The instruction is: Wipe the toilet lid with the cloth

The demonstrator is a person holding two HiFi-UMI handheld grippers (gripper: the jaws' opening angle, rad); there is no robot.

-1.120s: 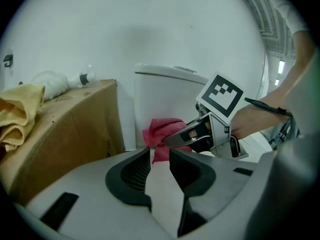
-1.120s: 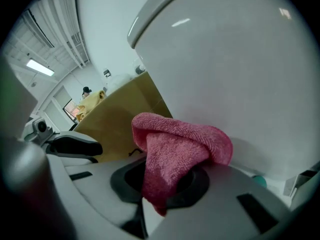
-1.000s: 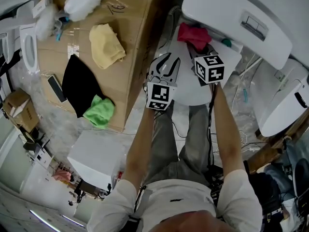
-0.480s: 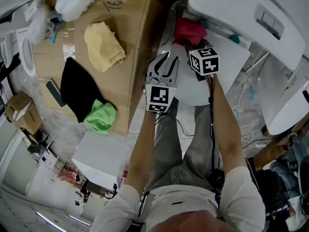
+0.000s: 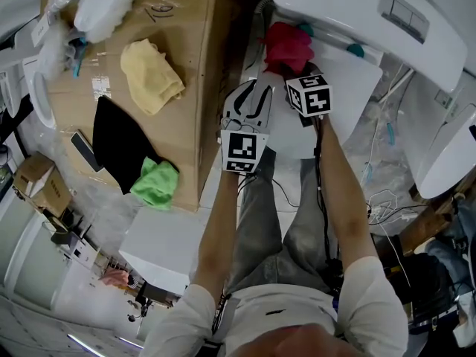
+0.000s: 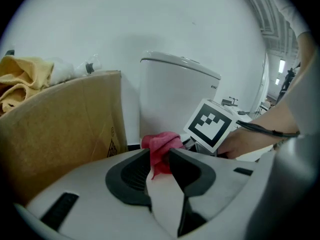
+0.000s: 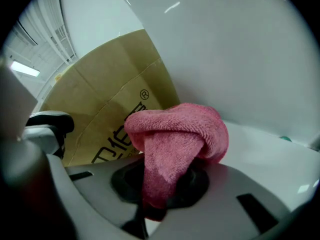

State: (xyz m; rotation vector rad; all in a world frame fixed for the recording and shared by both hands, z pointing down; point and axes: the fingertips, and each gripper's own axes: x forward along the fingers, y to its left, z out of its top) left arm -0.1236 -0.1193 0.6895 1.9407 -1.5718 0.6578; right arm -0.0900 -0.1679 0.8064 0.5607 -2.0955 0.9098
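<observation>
The red cloth (image 5: 288, 47) is bunched at the back of the white toilet lid (image 5: 349, 88), close to the tank (image 5: 357, 13). My right gripper (image 5: 294, 67) is shut on the red cloth (image 7: 175, 134), which bulges over its jaws above the lid (image 7: 260, 149). My left gripper (image 5: 255, 89) hovers beside it at the lid's left edge. Its jaws stand slightly open with nothing between them (image 6: 160, 156). Beyond them the left gripper view shows the red cloth (image 6: 161, 143) and the right gripper's marker cube (image 6: 212, 124).
Left of the toilet a cardboard box (image 5: 201, 65) carries a yellow cloth (image 5: 152, 73), a black cloth (image 5: 119, 136), a green cloth (image 5: 156, 184) and a phone (image 5: 83, 151). A white box (image 5: 160, 244) sits on the floor. Cables (image 5: 379, 199) and another white toilet part (image 5: 446, 147) are at the right.
My right gripper has shifted a little to the left across the lid with the red cloth in it. The left gripper has hardly moved.
</observation>
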